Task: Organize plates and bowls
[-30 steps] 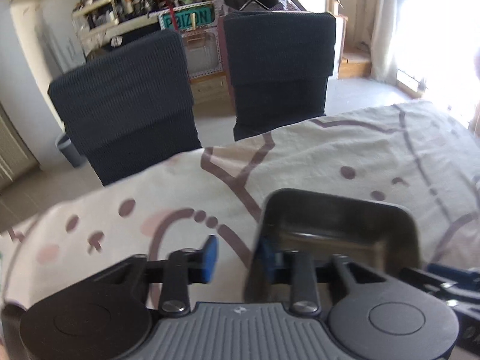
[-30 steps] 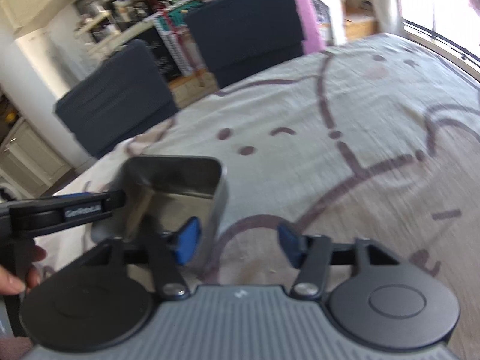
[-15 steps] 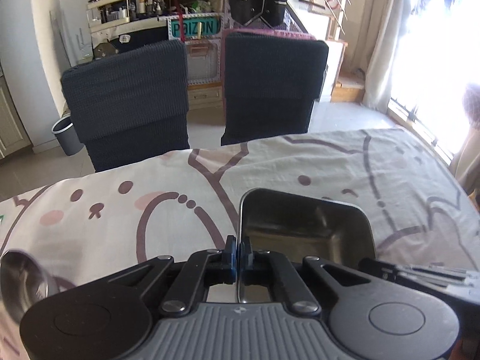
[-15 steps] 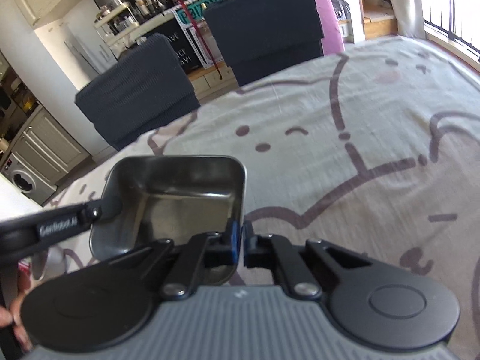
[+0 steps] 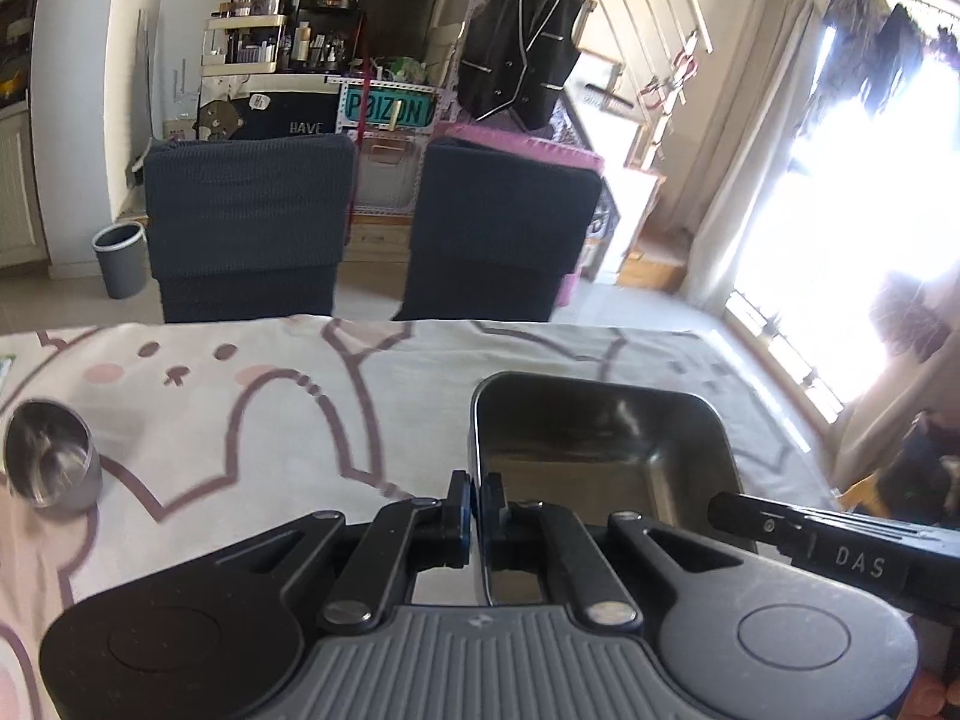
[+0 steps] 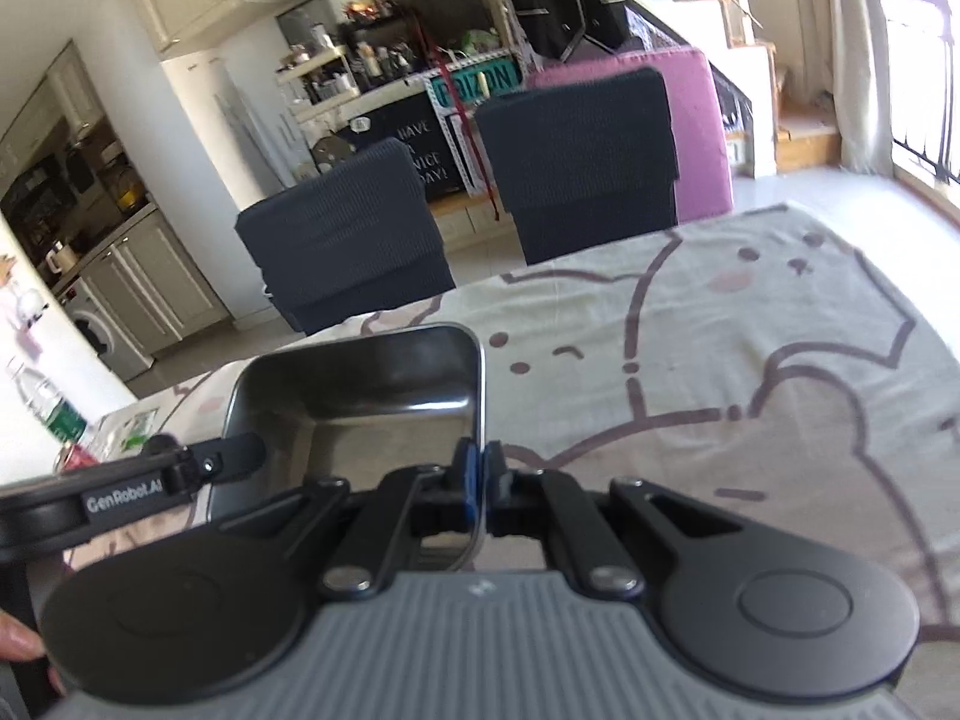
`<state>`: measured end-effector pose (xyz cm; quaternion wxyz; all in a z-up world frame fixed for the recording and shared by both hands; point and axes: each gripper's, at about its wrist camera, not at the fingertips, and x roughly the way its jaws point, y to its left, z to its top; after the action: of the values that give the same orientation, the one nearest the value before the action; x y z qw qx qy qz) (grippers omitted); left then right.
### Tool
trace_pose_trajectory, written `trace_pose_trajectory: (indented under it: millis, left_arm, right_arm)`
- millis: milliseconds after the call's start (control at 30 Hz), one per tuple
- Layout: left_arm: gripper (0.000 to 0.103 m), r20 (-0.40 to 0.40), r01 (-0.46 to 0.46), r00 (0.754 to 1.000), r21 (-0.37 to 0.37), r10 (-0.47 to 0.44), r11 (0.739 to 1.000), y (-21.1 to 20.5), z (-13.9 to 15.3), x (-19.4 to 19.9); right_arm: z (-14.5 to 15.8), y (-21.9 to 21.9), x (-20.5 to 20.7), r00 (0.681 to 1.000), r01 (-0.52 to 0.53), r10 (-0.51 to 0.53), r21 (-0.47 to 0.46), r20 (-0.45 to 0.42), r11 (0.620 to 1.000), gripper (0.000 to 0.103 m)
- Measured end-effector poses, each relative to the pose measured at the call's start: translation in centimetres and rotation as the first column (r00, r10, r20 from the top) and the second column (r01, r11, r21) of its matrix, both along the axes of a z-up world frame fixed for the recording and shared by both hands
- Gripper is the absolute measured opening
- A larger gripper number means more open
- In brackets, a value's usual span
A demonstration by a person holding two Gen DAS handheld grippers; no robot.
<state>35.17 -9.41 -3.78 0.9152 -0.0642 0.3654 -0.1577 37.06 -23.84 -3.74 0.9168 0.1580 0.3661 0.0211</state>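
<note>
a rectangular stainless steel tray [image 5: 600, 450] with rounded corners and a dull, reflective inside is held between the two grippers above the tablecloth [image 5: 270, 420]; nothing lies in it; the left gripper [image 5: 478, 510] is clamped on the tray's left wall, its blue pads pressed together on the thin metal rim; the right gripper [image 6: 478, 480] is clamped the same way on the tray's right wall; both grippers are matt black with ribbed grey bodies; the cloth is soft, cream, printed with brown cartoon outlines and pink cheeks; a small round steel cup [image 5: 51, 462], shiny inside and apparently empty, stands on the cloth well to the left of the tray; lettering on the grippers reads "das" and "genrobot.ai"; beyond two dark ribbed chairs [image 5: 249, 222] a teal sign [image 5: 390, 111] reads "p.bizon", and a dark board shows "have a nice day!"
</note>
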Motion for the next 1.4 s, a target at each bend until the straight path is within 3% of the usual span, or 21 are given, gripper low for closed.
trace_pose_trajectory:
  millis: [267,633,967,1400]
  left_arm:
    - [0.005,0.029,0.025,0.999,-0.055,-0.024,0.998,-1.6,1.6,-5.8]
    - [0.005,-0.043,0.072,0.996,-0.083,-0.076,0.994,-4.1,-0.6,-10.9]
    - [0.007,-0.119,0.140,0.983,-0.026,-0.142,0.990,-6.3,-3.6,-11.7]
    - [0.010,-0.235,0.192,0.956,0.050,-0.175,0.980,-7.9,-7.0,-11.2]
  right_arm:
    - [2.3,-1.9,-6.3,0.998,-0.042,0.043,-0.041,0.035,0.998,0.004]
    - [2.0,-3.4,-11.6,1.000,-0.004,0.005,-0.104,0.006,0.995,0.004]
    - [1.5,-3.3,-12.6,0.999,0.031,-0.035,-0.175,-0.021,0.984,0.004]
    - [0.4,-2.4,-12.5,0.995,-0.023,-0.003,-0.266,-0.096,0.964,0.005]
